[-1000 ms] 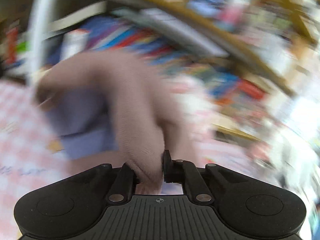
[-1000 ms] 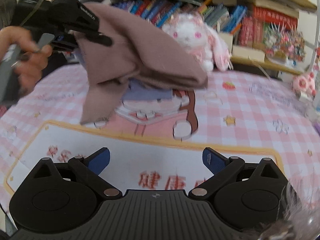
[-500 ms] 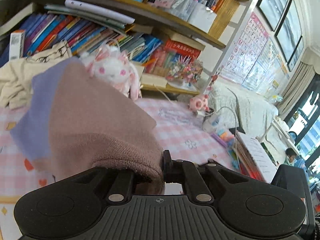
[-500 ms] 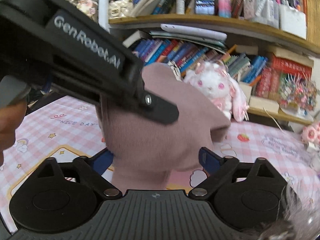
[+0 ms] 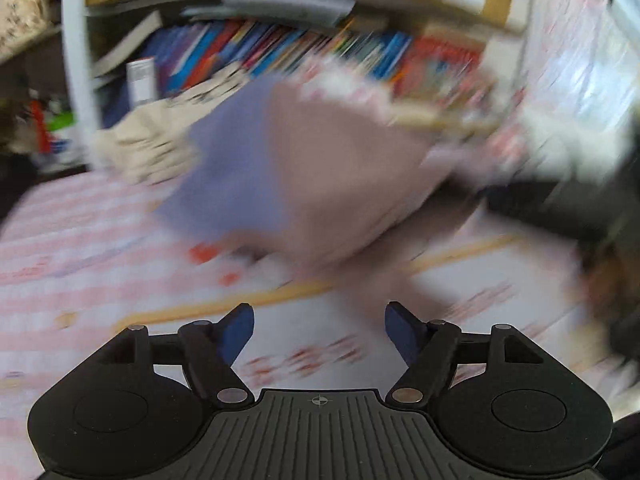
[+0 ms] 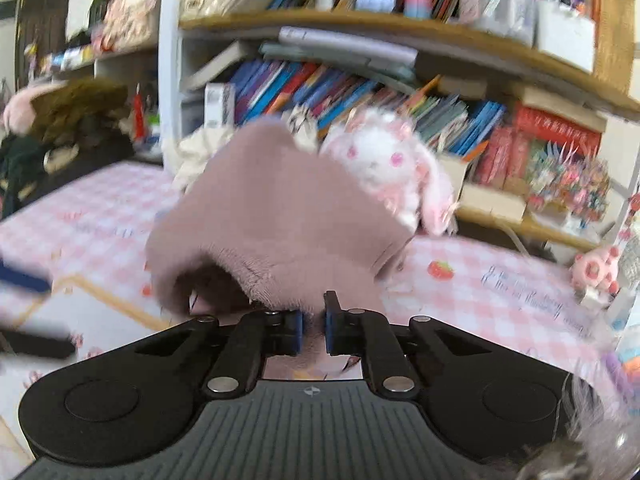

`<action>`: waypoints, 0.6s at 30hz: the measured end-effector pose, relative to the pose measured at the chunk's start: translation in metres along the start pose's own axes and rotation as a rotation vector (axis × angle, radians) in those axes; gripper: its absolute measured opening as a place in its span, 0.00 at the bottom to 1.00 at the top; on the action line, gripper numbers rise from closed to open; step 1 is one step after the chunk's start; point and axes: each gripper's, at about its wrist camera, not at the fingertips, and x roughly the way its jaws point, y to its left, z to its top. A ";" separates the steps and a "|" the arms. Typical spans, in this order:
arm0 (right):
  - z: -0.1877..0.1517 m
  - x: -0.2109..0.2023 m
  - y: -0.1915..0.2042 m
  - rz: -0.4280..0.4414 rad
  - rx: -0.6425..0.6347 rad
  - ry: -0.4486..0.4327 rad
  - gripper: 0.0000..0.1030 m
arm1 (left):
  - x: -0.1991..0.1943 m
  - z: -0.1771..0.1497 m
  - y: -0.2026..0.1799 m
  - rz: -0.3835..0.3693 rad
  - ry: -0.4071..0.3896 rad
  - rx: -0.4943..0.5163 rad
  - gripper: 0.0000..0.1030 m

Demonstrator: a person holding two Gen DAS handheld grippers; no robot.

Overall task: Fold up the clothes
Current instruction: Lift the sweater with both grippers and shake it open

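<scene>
Bookshelves (image 6: 360, 80) crammed with colourful spines fill the far wall, and a pink-and-white checked tablecloth (image 6: 500, 292) covers the surface below them, with a white mat (image 5: 480, 280) edged in orange lying on the near part. A white plush rabbit (image 6: 384, 164) with pink eyes sits at the far edge of the cloth, against the lower shelf, and a cream garment (image 5: 148, 148) lies heaped to the far left.

In the right wrist view, the right gripper (image 6: 312, 326) has its blue-padded fingers drawn nearly together, pinching the fuzzy hem of a mauve knitted sweater (image 6: 280, 220). The sweater rises from the fingers in a bunched mound, lifted off the cloth at its near end, and partly hides the rabbit's left side.

The left wrist view is heavily blurred. There the left gripper (image 5: 319, 334) stands with its fingers spread wide apart and nothing between them, above the white mat. The sweater (image 5: 344, 184) lies ahead of it toward the far middle, a lilac panel (image 5: 228, 176) showing on its left side. Whether it touches the table there cannot be told through the blur.
</scene>
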 end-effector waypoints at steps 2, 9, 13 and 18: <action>0.013 -0.009 -0.002 0.016 -0.019 -0.044 0.09 | 0.015 -0.005 -0.003 0.087 0.014 0.044 0.71; 0.074 -0.059 -0.011 0.041 -0.148 -0.208 0.09 | 0.056 0.010 -0.013 0.256 -0.081 0.120 0.72; 0.103 -0.082 -0.015 0.034 -0.205 -0.252 0.08 | 0.079 0.013 -0.016 0.342 -0.106 0.106 0.72; 0.120 -0.109 -0.012 -0.002 -0.288 -0.300 0.08 | 0.098 0.019 -0.008 0.431 -0.137 0.021 0.72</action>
